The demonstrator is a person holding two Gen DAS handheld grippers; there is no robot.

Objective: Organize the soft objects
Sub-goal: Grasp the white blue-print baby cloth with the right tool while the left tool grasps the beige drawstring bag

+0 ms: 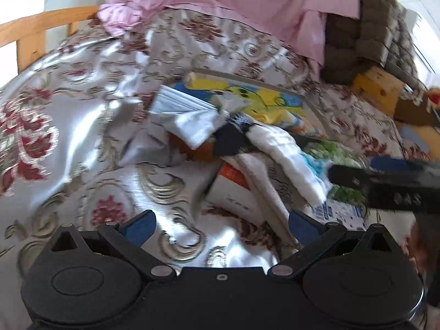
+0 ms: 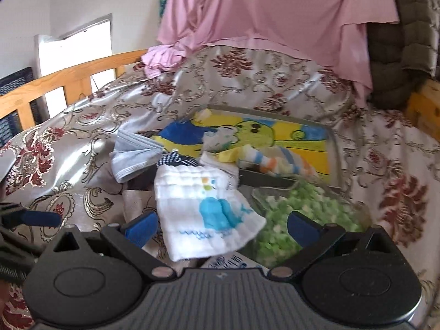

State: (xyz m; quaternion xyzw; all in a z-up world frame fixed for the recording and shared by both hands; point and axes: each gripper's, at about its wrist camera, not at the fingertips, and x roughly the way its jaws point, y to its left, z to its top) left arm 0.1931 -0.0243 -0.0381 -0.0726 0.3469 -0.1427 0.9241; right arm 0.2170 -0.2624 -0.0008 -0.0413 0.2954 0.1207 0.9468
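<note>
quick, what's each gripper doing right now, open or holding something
Left gripper: open, fingers spread, holding nothing.
Right gripper: open, fingers either side of the white cloth, not clamped on it.

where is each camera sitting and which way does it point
Left wrist: on the left tongs, open, looking across the bed at the cloth pile; the right tongs' finger pokes in from the right.
Right wrist: on the right tongs, open, over the white cloth and green bag.
Shared: white cloth, cartoon tray, pink sheet.
</note>
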